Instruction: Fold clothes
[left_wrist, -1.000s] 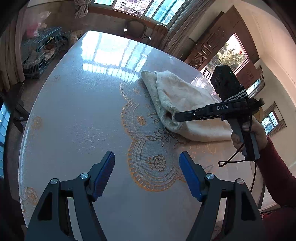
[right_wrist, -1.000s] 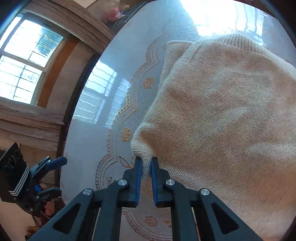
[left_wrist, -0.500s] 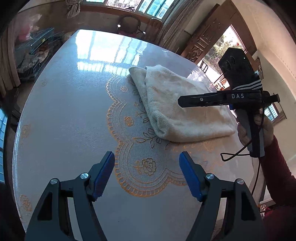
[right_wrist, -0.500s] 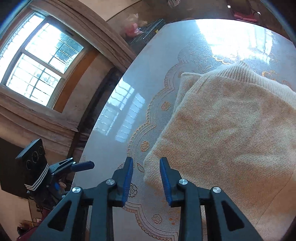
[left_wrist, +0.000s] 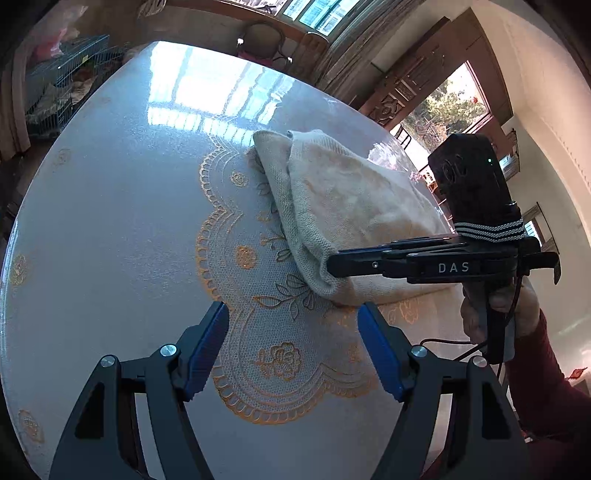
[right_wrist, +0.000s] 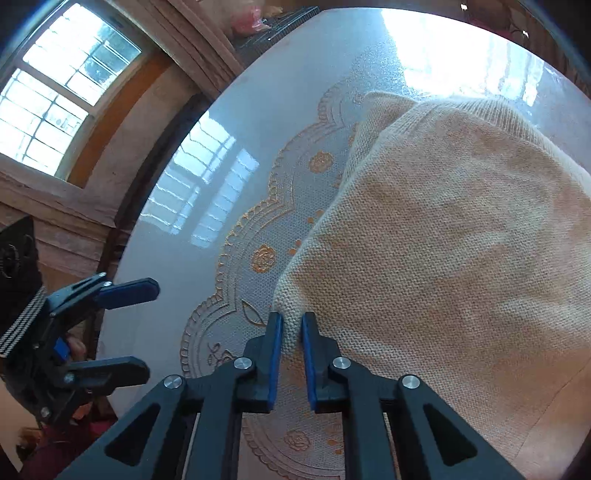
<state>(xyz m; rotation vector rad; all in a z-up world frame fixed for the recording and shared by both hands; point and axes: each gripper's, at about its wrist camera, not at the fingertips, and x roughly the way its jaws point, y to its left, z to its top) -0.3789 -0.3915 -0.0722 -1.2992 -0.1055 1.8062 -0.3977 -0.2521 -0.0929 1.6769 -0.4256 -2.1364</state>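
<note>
Left wrist view: folded sweater (left_wrist: 343, 206) lies right of centre on the glossy lace-patterned table (left_wrist: 110, 221); right gripper (right_wrist: 291, 325) is closing, pinching its near corner; left gripper (left_wrist: 291, 343) gapes empty; windows beyond.

Lettering: "DAS", white capitals on dark ground.
Carrier: side of the right gripper (left_wrist: 334, 266), on the black body behind its fingers, seen in the left wrist view.
Orientation: upright, reads left to right.
Characters: 3.
Right wrist view: no readable text.
Other markings: a small red sign low at the right edge of the left wrist view, too small to read.
</note>
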